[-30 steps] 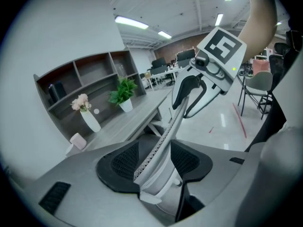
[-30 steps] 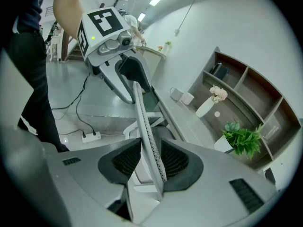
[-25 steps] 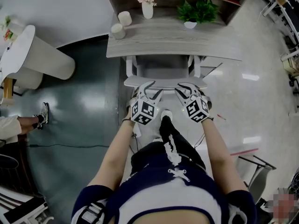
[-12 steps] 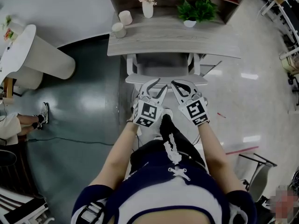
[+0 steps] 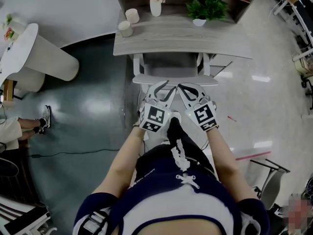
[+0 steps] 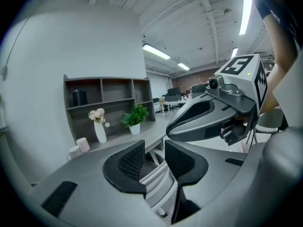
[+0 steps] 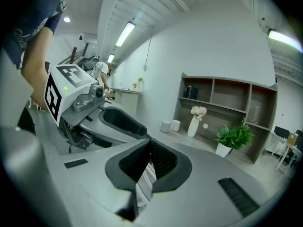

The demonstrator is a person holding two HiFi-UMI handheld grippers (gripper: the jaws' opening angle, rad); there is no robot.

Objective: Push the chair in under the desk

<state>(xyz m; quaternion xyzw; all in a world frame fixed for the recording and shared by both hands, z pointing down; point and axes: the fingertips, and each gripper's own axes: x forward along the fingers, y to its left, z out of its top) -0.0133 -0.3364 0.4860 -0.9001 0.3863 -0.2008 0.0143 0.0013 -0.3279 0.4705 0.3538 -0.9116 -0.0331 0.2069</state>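
Note:
The white chair point(image 5: 174, 79) stands tucked under the grey wooden desk point(image 5: 181, 39), its back rail toward me. Both grippers hover side by side just in front of that rail. My left gripper point(image 5: 160, 88) has just been closing its jaws, and a gap remains with nothing between the pads. In the left gripper view point(image 6: 155, 156) the chair's back point(image 6: 158, 189) shows below through the gap. My right gripper point(image 5: 189, 89) is shut, its pads meeting on nothing in the right gripper view point(image 7: 150, 151). The chair's back point(image 7: 143, 184) shows beneath it.
On the desk stand a vase of flowers point(image 5: 155, 5), a potted plant point(image 5: 206, 10) and two cups point(image 5: 131, 16). A shelf unit rises behind it. A white pedestal table point(image 5: 45, 58) and a seated person's shoe point(image 5: 46, 118) are at the left. Another chair frame point(image 5: 266, 179) is at the lower right.
Both grippers have come away from the chair's back rail and drawn closer together. The right jaws went from wide to shut, and the left jaws narrowed.

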